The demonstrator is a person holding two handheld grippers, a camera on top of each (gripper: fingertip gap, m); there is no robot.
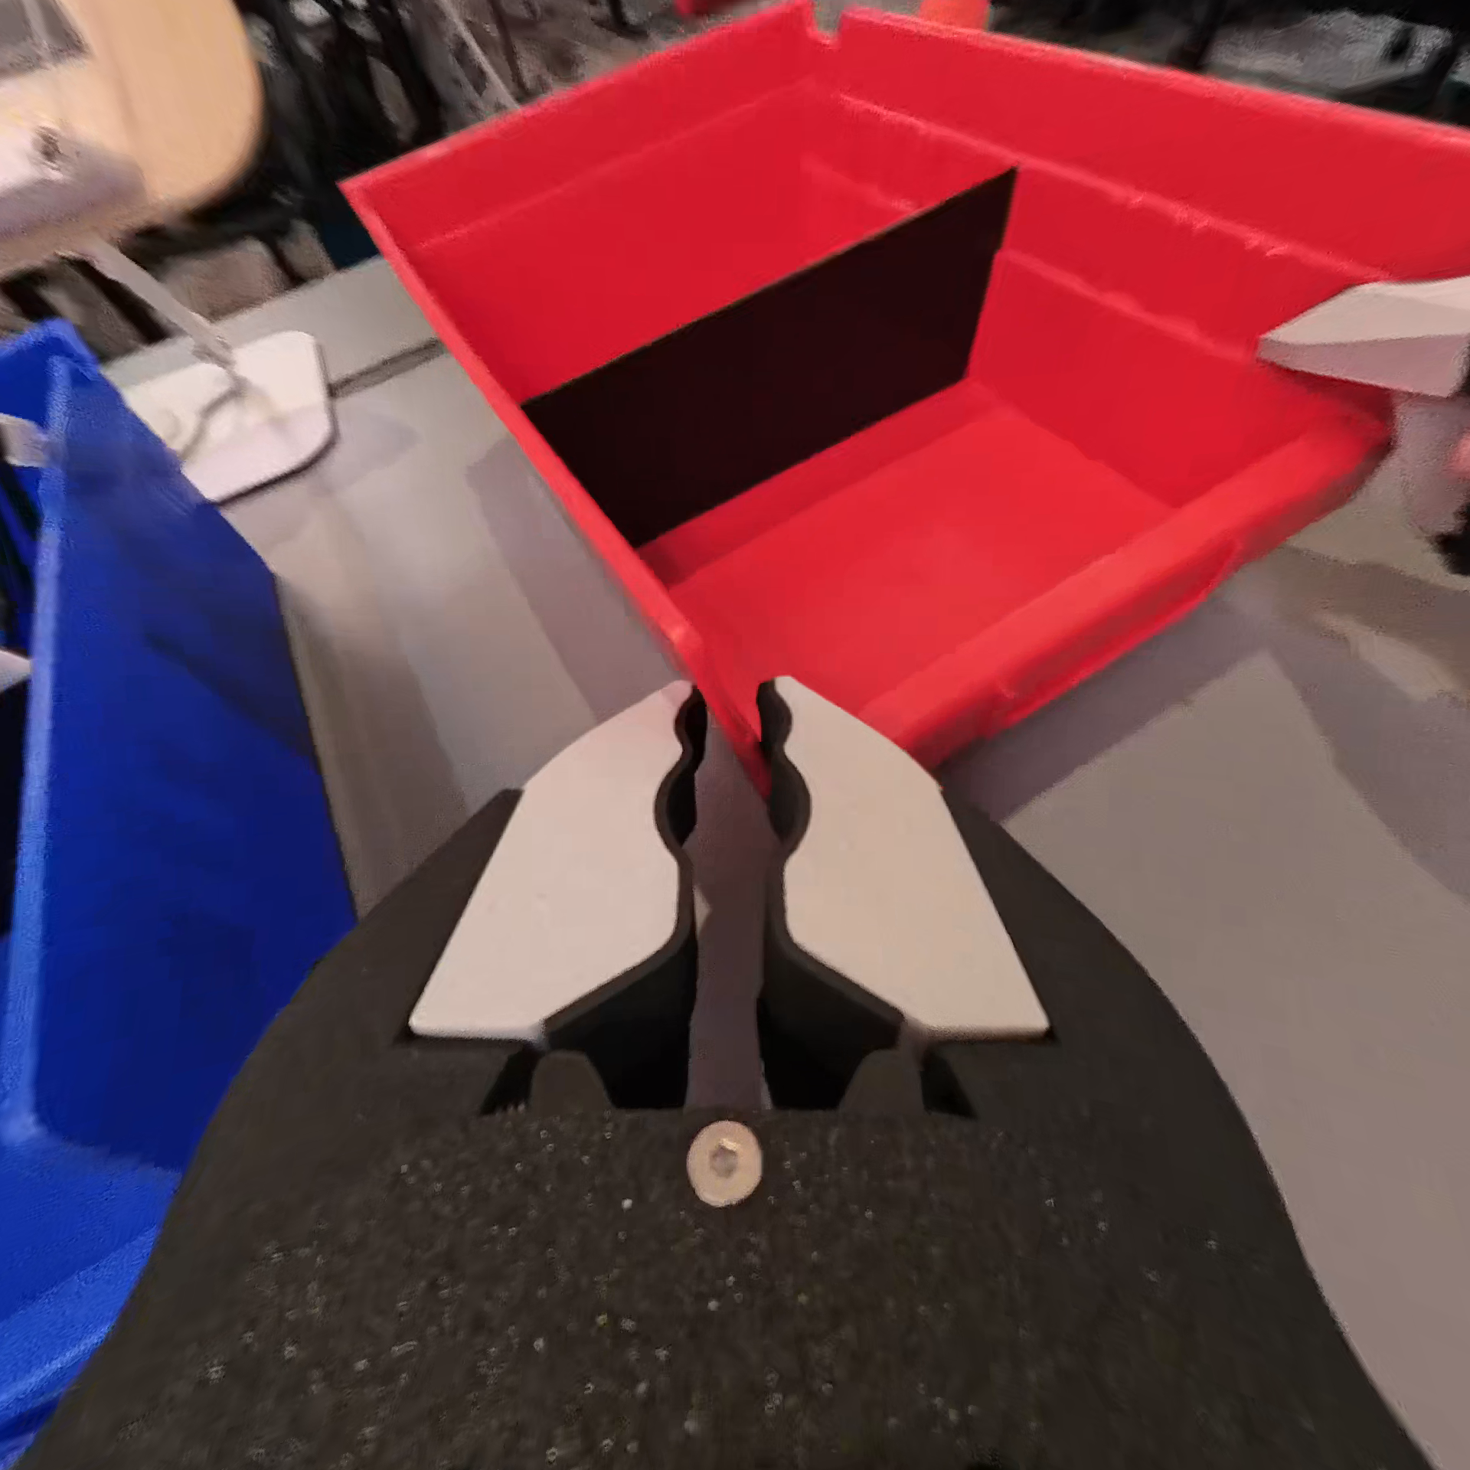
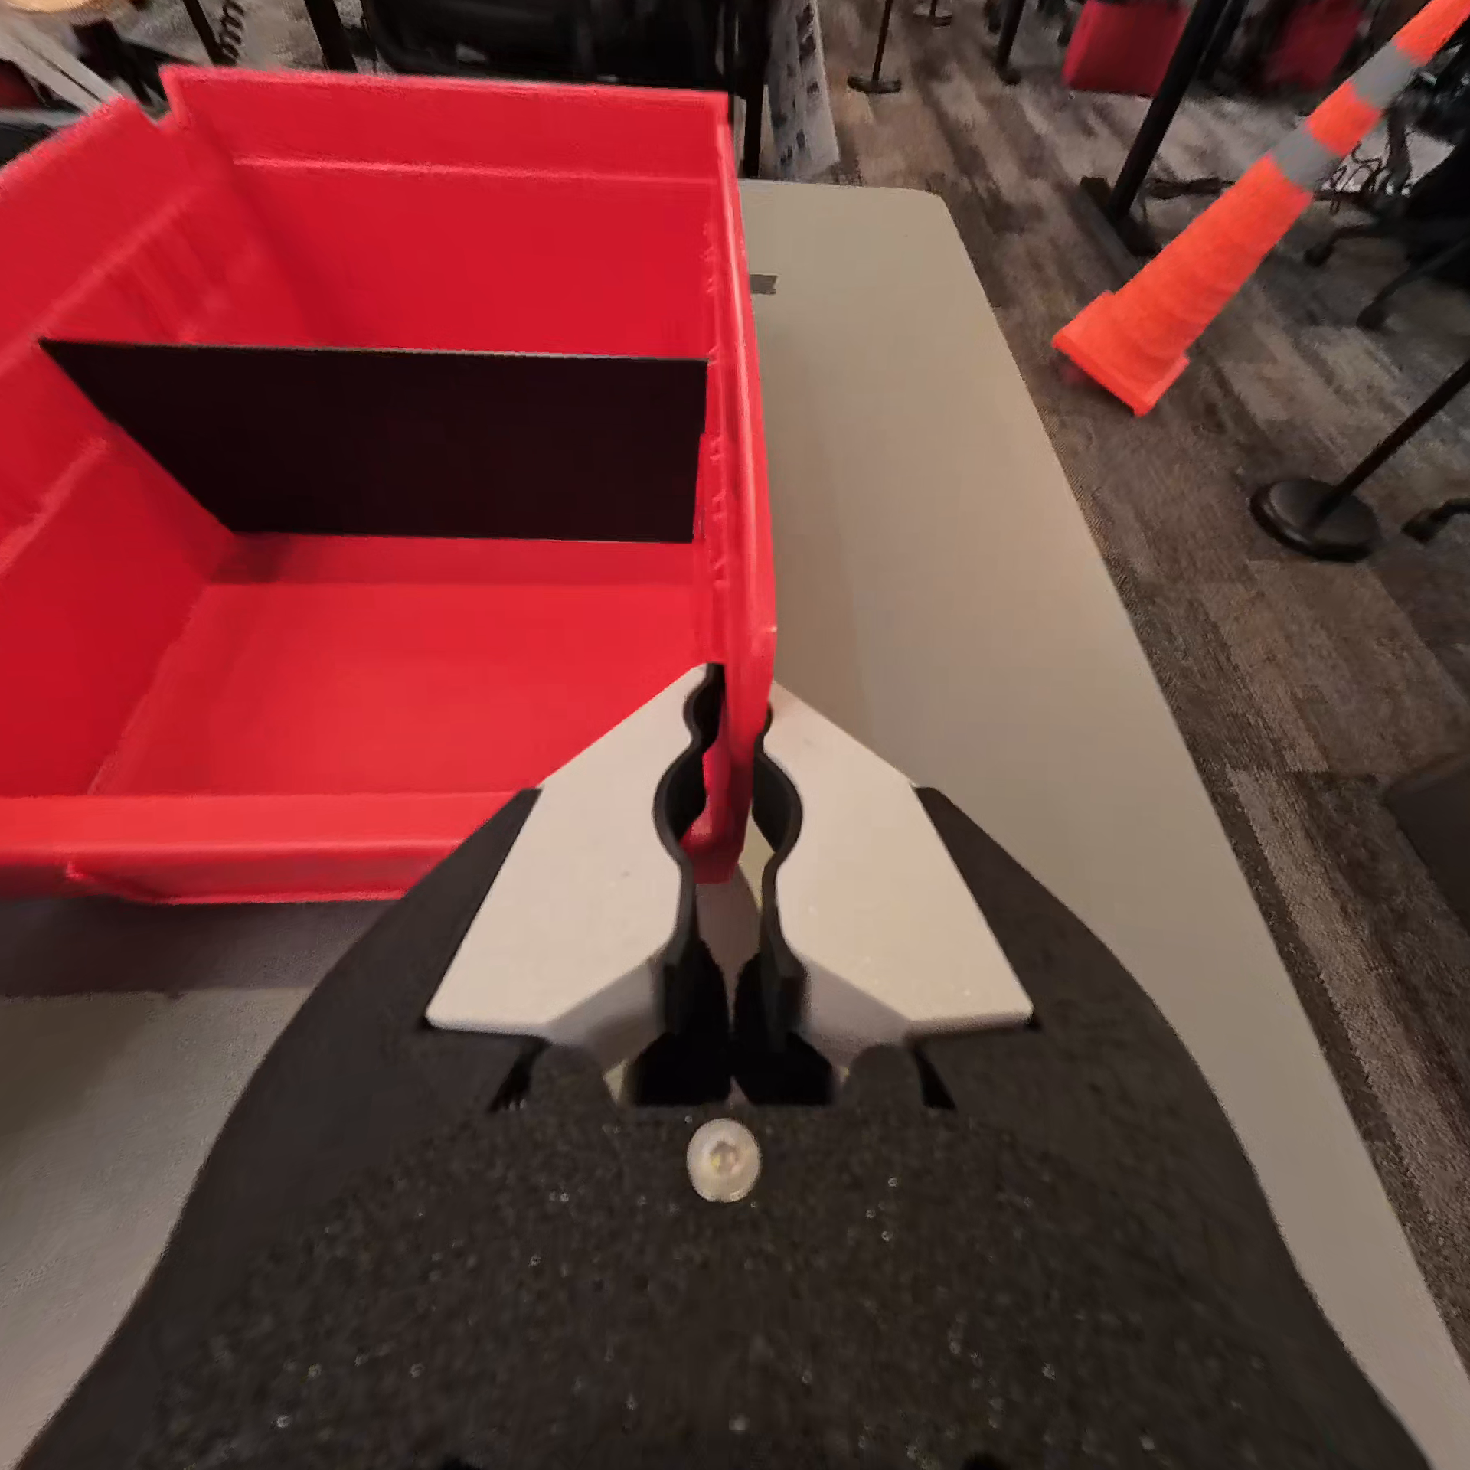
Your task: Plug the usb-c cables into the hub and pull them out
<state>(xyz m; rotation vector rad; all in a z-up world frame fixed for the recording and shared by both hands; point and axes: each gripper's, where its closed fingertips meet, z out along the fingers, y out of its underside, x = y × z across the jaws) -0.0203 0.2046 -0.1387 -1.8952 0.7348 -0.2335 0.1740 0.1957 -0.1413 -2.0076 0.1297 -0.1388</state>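
Oddly, no cables or hub show: both grippers, left [image 1: 732, 700] and right [image 2: 744, 692], pinch the red bin's [image 2: 445, 143] corners, likely to shift it next

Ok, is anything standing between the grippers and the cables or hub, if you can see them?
Neither cable nor hub shows in either view. The left gripper and right gripper each clamp a near corner of the red bin. Its near compartment is empty; the black divider hides part of the far one.
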